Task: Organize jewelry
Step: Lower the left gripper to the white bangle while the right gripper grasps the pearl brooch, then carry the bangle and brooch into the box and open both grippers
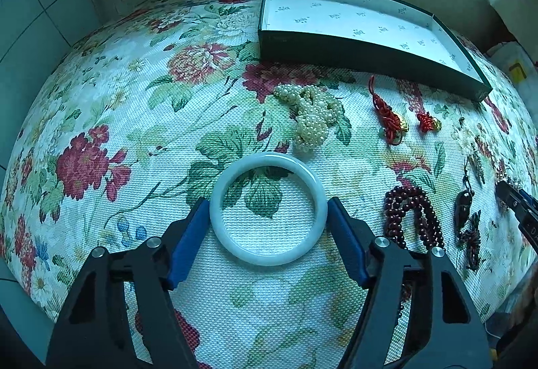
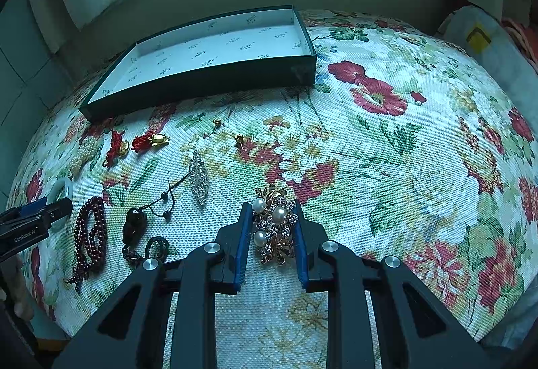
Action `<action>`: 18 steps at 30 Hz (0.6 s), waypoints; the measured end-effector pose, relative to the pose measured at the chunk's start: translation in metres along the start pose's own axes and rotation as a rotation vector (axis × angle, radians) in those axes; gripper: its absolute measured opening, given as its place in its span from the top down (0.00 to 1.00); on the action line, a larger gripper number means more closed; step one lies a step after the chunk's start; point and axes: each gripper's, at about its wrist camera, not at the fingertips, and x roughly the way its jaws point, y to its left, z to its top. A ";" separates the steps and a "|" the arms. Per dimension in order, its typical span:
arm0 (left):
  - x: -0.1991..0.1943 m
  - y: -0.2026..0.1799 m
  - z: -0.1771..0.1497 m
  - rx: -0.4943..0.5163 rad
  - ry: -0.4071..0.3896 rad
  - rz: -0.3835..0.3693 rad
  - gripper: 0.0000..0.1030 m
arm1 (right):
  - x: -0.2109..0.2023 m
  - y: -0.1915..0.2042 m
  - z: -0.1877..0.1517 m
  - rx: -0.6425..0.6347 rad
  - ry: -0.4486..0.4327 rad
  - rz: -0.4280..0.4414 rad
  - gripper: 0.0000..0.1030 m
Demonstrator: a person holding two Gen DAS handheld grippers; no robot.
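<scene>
Floral cloth covers my bench [image 2: 403, 167] edge to edge. At the back sits the dark green box [image 1: 353, 48], white-lined, nothing in it. Closer in, my left gripper [image 1: 268, 211] has its blue fingers [image 1: 188, 241] touching either side of the pale jade bangle [image 1: 269, 254], which lies flat on the cloth. Pearl cluster [image 1: 311, 120] just beyond it, dark red beads [image 1: 415, 217] off to the side. My right gripper [image 2: 273, 221] has its fingers clamped on the gold pearl brooch [image 2: 274, 228], near the front edge.
</scene>
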 end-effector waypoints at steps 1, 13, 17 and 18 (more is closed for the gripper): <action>0.000 0.000 0.000 0.004 -0.002 0.000 0.31 | 0.000 0.000 0.000 0.000 0.000 0.001 0.77; -0.010 -0.006 -0.002 0.020 -0.021 0.001 0.32 | -0.003 -0.003 0.001 0.021 -0.012 0.007 0.77; -0.017 -0.008 0.002 0.023 -0.038 -0.009 0.32 | -0.008 -0.004 0.003 0.026 -0.025 0.012 0.77; -0.019 -0.009 0.003 0.025 -0.043 -0.011 0.32 | -0.010 -0.005 0.004 0.027 -0.030 0.013 0.77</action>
